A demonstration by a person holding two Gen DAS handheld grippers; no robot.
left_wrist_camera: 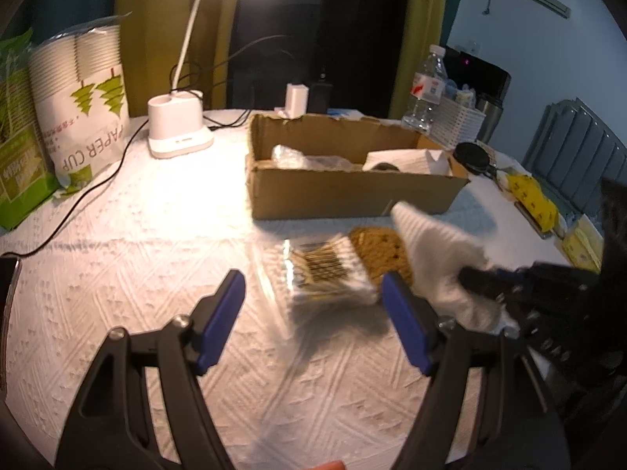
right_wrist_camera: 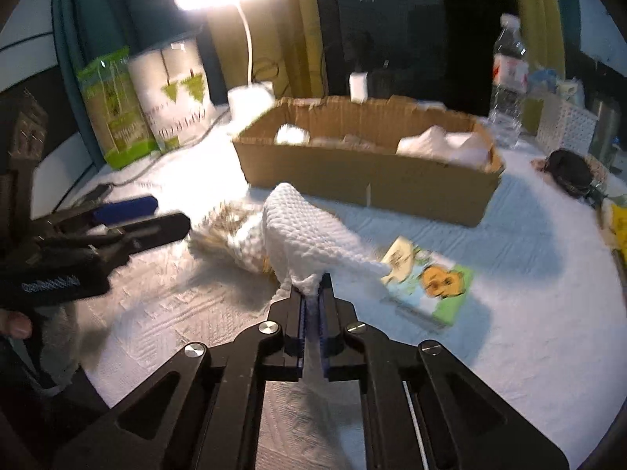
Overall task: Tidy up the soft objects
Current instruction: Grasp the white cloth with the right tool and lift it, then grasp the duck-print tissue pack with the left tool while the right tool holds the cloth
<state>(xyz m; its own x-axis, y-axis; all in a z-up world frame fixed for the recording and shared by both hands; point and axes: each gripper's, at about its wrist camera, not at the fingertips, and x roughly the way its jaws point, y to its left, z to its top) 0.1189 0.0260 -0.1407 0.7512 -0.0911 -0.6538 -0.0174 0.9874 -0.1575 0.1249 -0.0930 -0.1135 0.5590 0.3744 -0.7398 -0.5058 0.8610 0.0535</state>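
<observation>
Right hand-held gripper [right_wrist_camera: 311,293] clamps white cloth [right_wrist_camera: 309,231], lifted off tabletop [right_wrist_camera: 529,313]; cardboard box [right_wrist_camera: 364,180] straight ahead toward far edge, long axis crosswise; left hand-held gripper [left_wrist_camera: 313,313] gapes wide over cotton swab pack [left_wrist_camera: 329,270]

The cloth [right_wrist_camera: 309,239] is white with a waffle weave, the table cover [left_wrist_camera: 156,235] white with an embossed diamond pattern, and the box [left_wrist_camera: 352,192] plain brown cardboard. The left gripper [left_wrist_camera: 313,313] is black with blue pads [left_wrist_camera: 223,313], the right gripper [right_wrist_camera: 312,290] black with blue ribbed pads; the swab pack [left_wrist_camera: 325,270] shows white tips, tan sticks and a black barcode. The cup bag [left_wrist_camera: 90,117] is white with green tree shapes, the booklet [right_wrist_camera: 431,282] green and pale blue with an orange face, and the lamp [left_wrist_camera: 180,125] white.
</observation>
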